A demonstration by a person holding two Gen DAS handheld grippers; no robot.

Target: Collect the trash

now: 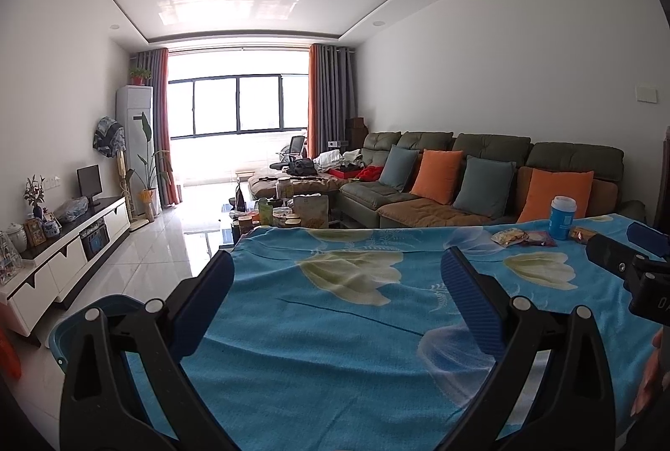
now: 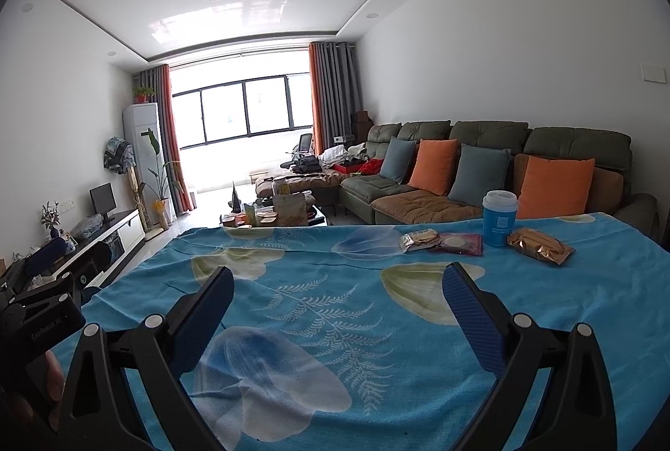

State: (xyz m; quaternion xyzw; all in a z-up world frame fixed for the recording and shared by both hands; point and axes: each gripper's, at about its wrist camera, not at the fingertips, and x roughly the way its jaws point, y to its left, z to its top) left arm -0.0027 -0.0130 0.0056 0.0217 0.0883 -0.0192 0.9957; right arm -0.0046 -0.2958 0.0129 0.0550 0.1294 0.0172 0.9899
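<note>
Both grippers, left gripper point(image 1: 338, 298) and right gripper point(image 2: 338, 310), hover empty with fingers apart over bare blue floral surface point(image 2: 318, 308). Near its far right edge cluster a blue cup point(image 2: 499, 217), gold packet point(image 2: 539, 245), pink wrapper point(image 2: 460, 241) and small packet point(image 2: 420, 240). Cup print unreadable.

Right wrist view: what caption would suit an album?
Open right claw faces a blue cup and three snack wrappers on a floral tablecloth.

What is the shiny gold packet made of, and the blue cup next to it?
The gold packet looks like crinkly foil or metallised plastic: it glints and creases sharply. The blue cup seems to be paper or plastic with a pale plastic lid; its matte sides leave that open.
</note>
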